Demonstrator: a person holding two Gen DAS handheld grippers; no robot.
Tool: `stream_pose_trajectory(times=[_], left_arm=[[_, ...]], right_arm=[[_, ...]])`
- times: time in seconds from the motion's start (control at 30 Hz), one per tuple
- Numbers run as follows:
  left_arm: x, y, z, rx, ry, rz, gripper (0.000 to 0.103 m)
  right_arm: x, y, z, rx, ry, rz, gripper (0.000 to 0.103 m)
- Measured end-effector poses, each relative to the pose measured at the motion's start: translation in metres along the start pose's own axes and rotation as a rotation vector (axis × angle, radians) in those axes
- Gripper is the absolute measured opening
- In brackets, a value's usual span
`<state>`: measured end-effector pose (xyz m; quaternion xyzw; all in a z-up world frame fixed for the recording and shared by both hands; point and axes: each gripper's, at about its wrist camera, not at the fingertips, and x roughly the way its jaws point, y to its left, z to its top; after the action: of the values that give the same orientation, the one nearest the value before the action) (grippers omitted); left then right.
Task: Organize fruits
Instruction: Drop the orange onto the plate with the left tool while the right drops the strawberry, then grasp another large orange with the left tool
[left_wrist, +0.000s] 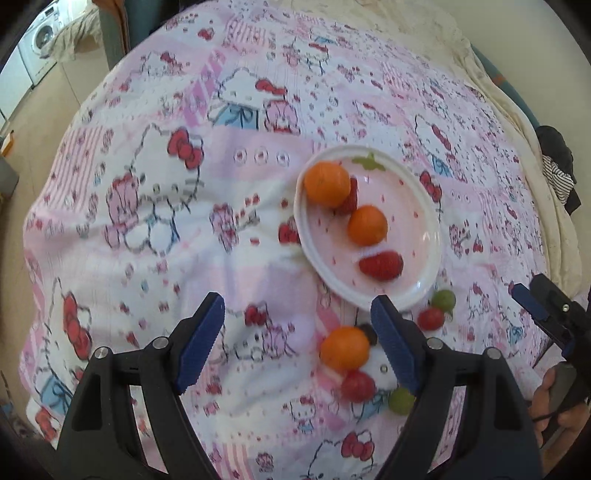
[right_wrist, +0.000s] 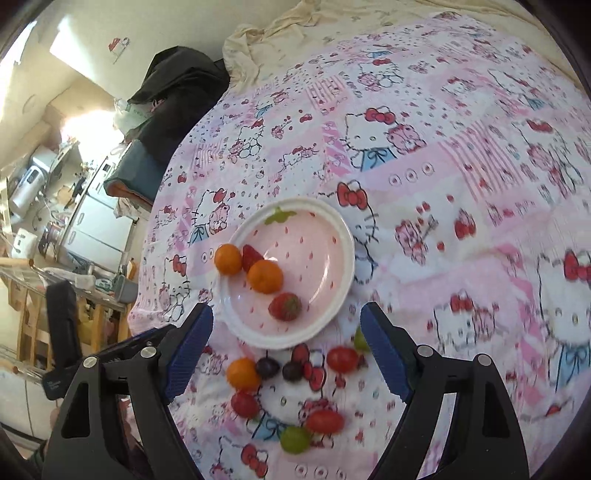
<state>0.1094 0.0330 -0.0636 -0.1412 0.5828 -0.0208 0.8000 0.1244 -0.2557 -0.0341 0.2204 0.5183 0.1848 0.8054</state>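
Fruits partly sorted: four sit on the plate (right_wrist: 345, 236); several wait on the bedcover (right_wrist: 461, 155). Left claw (left_wrist: 297, 339) and right claw (right_wrist: 286, 349) gape empty.

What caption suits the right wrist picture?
Open right gripper above a pink plate of oranges and strawberries, loose fruit nearby.

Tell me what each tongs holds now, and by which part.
Nothing is held. The left tongs and the right tongs both stand open and empty above the patterned sheet, apart from the loose fruit.
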Motion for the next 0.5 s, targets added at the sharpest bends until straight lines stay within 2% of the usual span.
stream_pose_trajectory(times=[0.13,0.3,0.4,0.47,0.5], left_arm=[[0.013,-0.012,-0.015,0.032,0.033,0.008,0.079],[0.044,-0.036,-0.033,0.081,0.15,-0.028,0.078],[0.059,-0.045,-0.039,0.108,0.16,-0.004,0.078],[0.069,-0.05,-0.04,0.126,0.178,-0.001,0.076],[0.072,-0.05,-0.039,0.128,0.186,-0.002,0.071]], right_arm=[[-0.012,-0.009,-0.017,0.047,-0.012,-0.001,0.085],[-0.014,-0.021,-0.029,0.069,0.003,-0.034,0.085],[-0.017,-0.029,-0.034,0.065,0.006,-0.068,0.085],[-0.017,-0.034,-0.037,0.069,0.019,-0.084,0.085],[-0.017,-0.037,-0.038,0.071,0.024,-0.089,0.085]])
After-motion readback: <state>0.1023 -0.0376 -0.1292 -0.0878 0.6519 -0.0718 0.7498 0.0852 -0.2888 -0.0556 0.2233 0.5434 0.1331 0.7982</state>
